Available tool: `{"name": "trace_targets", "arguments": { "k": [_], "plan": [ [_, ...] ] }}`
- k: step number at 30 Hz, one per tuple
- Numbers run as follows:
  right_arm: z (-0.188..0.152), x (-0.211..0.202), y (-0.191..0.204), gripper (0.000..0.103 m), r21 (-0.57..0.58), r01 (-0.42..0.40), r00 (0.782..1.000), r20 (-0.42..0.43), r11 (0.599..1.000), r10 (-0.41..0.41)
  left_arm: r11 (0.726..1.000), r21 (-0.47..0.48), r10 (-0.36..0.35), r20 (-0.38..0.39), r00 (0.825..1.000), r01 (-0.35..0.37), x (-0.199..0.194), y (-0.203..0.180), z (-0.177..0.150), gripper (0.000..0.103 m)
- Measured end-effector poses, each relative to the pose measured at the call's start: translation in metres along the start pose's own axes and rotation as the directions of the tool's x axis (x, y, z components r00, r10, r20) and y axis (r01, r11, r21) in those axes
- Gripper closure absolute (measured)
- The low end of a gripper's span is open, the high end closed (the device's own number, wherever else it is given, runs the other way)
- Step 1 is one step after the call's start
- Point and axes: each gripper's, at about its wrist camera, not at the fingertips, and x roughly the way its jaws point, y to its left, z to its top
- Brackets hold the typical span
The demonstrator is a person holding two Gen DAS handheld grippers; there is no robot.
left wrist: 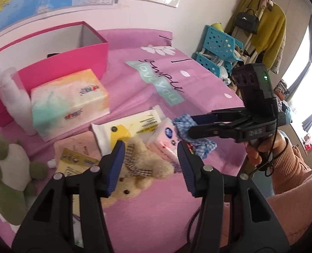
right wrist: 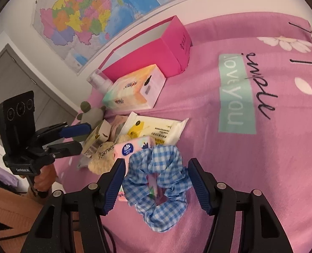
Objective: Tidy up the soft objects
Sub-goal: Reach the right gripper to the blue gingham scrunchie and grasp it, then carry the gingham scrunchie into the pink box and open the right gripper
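Soft toys (left wrist: 144, 164) and tissue packs (left wrist: 69, 103) litter pink bedsheet (left wrist: 198, 97) below wall map (right wrist: 88, 14).

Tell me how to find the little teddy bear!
Look at the pink bed cover and the pile of packets below the big pink box. The teddy bear lies at the front of that pile, between the left gripper's open fingers. It is the only fluffy tan toy, with a checked ribbon.
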Motion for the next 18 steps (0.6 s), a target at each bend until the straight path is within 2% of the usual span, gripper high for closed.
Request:
{"name": "trace_targets", "arguments": {
  "k": [2, 5, 8, 15, 18],
  "plan": [
    [-0.002, 0.002, -0.001, 0.069, 0.011, -0.022, 1.000, 0.002, 1.000, 0.022, 1.000, 0.007, -0.008, -0.005, 1.000, 0.008, 0.002, -0.004, 0.001, 0.050],
    [-0.004, 0.005, -0.004, 0.084, 0.016, -0.028, 1.000, -0.002, 0.999, 0.028, 0.999, 0.016, -0.031, -0.018, 0.999, 0.031, 0.007, -0.008, 0.000, 0.050],
    [-0.005, 0.001, -0.005, 0.089, 0.021, -0.042, 0.999, 0.013, 0.999, 0.041, 0.998, 0.016, -0.054, -0.036, 0.998, 0.055, 0.013, -0.011, 0.000, 0.050],
    [0.001, -0.024, 0.010, 0.090, -0.008, -0.030, 0.995, 0.090, 1.000, 0.030, 0.988, 0.034, -0.148, -0.054, 0.988, 0.150, 0.020, -0.025, 0.004, 0.050],
    [0.011, -0.033, 0.022, 0.090, -0.042, -0.019, 0.992, 0.127, 0.999, 0.024, 0.986, 0.056, -0.154, -0.043, 0.987, 0.156, 0.018, -0.032, 0.009, 0.050]
  ]
}}
